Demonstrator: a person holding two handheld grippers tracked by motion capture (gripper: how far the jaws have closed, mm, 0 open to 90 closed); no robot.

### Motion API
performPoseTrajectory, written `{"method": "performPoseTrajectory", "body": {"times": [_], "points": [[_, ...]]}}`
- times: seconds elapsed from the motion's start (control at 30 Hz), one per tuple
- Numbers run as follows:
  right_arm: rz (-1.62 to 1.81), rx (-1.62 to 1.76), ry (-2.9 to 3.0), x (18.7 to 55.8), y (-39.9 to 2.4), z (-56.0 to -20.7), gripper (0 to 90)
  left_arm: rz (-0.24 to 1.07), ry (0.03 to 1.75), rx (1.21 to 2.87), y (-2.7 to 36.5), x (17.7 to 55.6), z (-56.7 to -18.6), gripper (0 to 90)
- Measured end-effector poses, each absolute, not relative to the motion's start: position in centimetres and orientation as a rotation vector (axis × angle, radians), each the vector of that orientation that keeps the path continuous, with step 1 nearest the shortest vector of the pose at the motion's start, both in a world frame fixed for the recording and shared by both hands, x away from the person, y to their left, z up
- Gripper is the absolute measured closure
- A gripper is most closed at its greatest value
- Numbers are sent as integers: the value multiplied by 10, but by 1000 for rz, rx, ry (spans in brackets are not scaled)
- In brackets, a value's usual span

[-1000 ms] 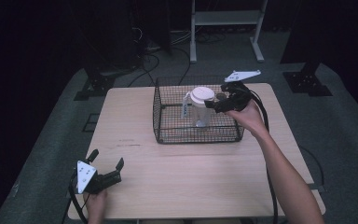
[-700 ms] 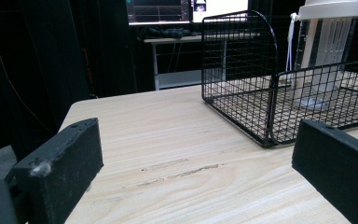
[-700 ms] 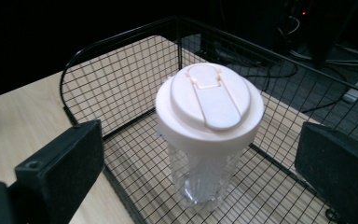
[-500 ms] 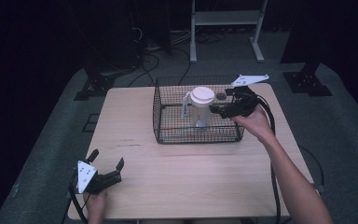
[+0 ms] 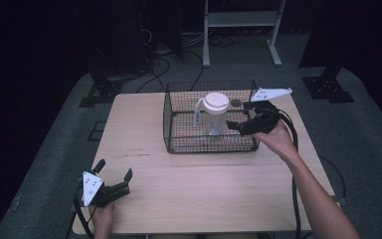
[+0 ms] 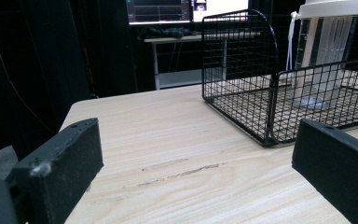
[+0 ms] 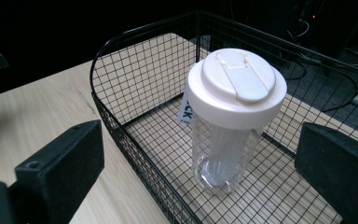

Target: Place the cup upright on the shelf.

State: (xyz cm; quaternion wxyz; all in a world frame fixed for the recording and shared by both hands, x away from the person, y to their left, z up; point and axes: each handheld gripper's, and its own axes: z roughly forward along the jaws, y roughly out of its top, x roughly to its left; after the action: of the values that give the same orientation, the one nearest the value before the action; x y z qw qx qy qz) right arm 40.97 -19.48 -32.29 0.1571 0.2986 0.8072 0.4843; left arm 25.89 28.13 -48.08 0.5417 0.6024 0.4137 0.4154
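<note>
The wooden table (image 5: 189,184) carries everything here, and both grippers work over it from the person's side. Ahead of the right gripper (image 5: 239,125) stands the black wire basket (image 5: 179,130), set toward the far half of the table so that its open top can be reached from above; the right gripper hangs over the basket's near right corner, angled down into it.

Inside the basket, just in front of that gripper's jaws, stands the clear bottle (image 5: 215,119), upright on the mesh floor with its white lid (image 7: 237,86) closed and a white tag hanging at its side. In the right gripper view the bottle sits squarely between the two black jaws but beyond their tips, touching neither. The jaws are spread wide and hold nothing, which suits either a grasp about to be made around the body below the lid or a bottle just set down; I judge the wide spread is there to clear the broad lid.

The left gripper (image 5: 113,184) lies low at the near left corner, well apart from the basket, its jaws also wide and empty, seemingly parked out of the way while the right one works.
</note>
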Motion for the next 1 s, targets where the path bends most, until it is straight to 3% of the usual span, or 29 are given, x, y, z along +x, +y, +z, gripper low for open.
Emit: {"method": "performPoseTrajectory", "body": {"times": [1.0], "points": [[1391, 862, 2344, 380, -210, -338, 7, 996, 981, 1440, 280, 259, -481, 9]]}}
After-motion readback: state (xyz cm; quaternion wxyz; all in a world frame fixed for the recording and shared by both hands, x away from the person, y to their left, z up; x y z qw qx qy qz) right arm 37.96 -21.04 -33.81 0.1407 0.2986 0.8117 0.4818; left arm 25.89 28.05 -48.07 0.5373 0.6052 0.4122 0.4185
